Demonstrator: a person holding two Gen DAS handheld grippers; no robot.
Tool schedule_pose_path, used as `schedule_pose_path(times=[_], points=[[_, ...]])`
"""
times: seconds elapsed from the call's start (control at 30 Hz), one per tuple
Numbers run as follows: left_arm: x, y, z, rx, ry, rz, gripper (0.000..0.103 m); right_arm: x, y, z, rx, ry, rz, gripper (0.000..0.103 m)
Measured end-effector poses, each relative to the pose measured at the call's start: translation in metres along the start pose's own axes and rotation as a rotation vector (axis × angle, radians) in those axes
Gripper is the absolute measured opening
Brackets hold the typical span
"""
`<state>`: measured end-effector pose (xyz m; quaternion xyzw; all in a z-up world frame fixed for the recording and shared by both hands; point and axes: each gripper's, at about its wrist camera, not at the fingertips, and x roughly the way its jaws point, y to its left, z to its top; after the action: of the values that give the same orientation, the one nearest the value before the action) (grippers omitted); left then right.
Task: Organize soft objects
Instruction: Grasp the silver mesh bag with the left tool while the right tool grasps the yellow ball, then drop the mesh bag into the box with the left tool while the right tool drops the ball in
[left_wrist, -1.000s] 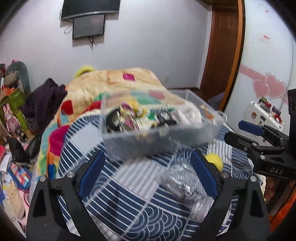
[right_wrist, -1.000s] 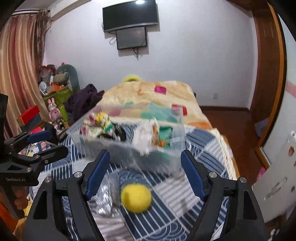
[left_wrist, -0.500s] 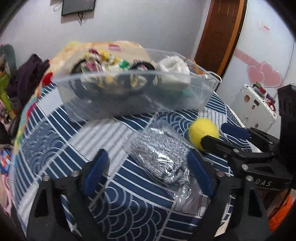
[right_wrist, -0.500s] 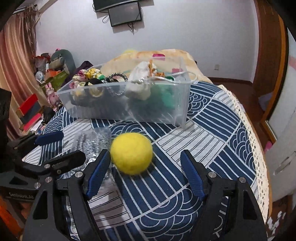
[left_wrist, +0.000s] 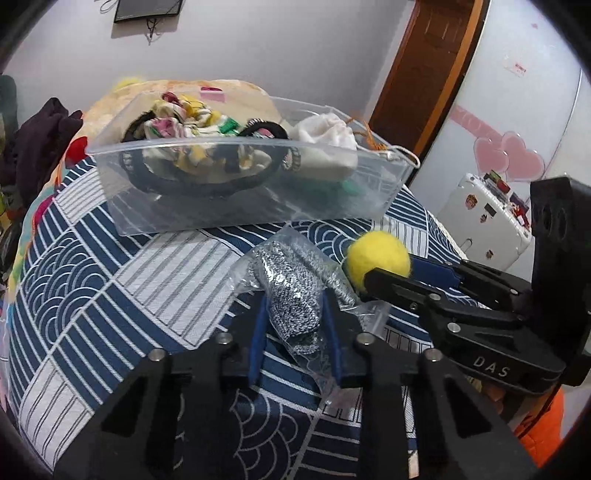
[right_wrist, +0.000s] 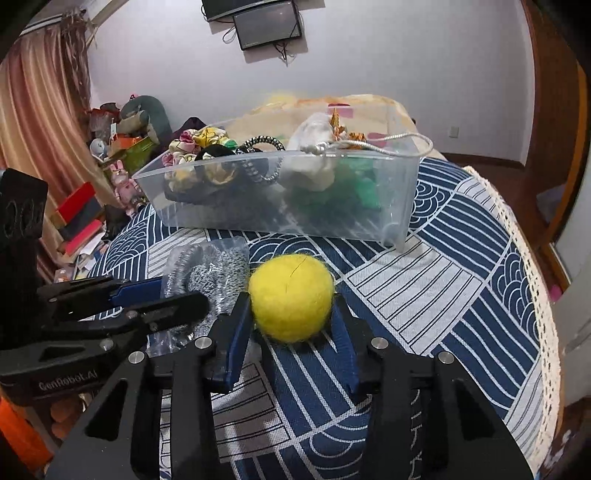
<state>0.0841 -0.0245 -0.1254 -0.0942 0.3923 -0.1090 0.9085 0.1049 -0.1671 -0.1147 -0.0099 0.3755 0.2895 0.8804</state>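
My left gripper (left_wrist: 293, 314) is shut on a clear plastic bag of grey knitted fabric (left_wrist: 291, 291) lying on the blue patterned cloth. My right gripper (right_wrist: 291, 310) is shut on a yellow felt ball (right_wrist: 291, 298), which also shows in the left wrist view (left_wrist: 377, 258). The bag shows left of the ball in the right wrist view (right_wrist: 207, 273). A clear plastic bin (left_wrist: 236, 210) behind them holds scrunchies, hair bands and a white pouch; it also shows in the right wrist view (right_wrist: 369, 218).
The blue-and-white cloth (right_wrist: 461, 295) covers the rounded surface and has a lace edge on the right. A blanket (left_wrist: 236, 92) lies behind the bin. Toys and boxes (right_wrist: 122, 147) are piled at the far left. A white case (left_wrist: 480, 221) stands to the right.
Both grippers have dropped and moved forward. The left one has closed on the bag of grey fabric and the right one has closed on the yellow ball.
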Motion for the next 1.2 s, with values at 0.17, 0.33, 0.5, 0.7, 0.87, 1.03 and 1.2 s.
schedule_pose_path(times=[0.17,0.33,0.5,0.7,0.87,1.03,1.2], points=[[-0.013,0.006,0.005,-0.013,-0.037,0.036,0.021,-0.006,-0.002,0.004,0.002,-0.022,-0.016,0.039],[-0.027,0.010,0.011,-0.019,-0.080,0.058,0.021,-0.017,-0.001,0.010,-0.005,-0.060,-0.026,0.039],[-0.047,0.013,0.022,-0.003,-0.135,0.078,0.021,-0.032,0.001,0.018,-0.022,-0.111,-0.037,0.039],[-0.074,0.009,0.039,0.035,-0.226,0.112,0.021,-0.046,0.002,0.035,-0.032,-0.176,-0.044,0.039],[-0.090,0.012,0.056,0.049,-0.296,0.139,0.021,-0.055,0.003,0.054,-0.036,-0.242,-0.054,0.039],[-0.091,0.012,0.075,0.071,-0.334,0.167,0.021,-0.057,0.004,0.071,-0.035,-0.293,-0.051,0.039],[-0.074,0.016,0.090,0.066,-0.331,0.187,0.021,-0.049,0.009,0.085,-0.041,-0.313,-0.048,0.039]])
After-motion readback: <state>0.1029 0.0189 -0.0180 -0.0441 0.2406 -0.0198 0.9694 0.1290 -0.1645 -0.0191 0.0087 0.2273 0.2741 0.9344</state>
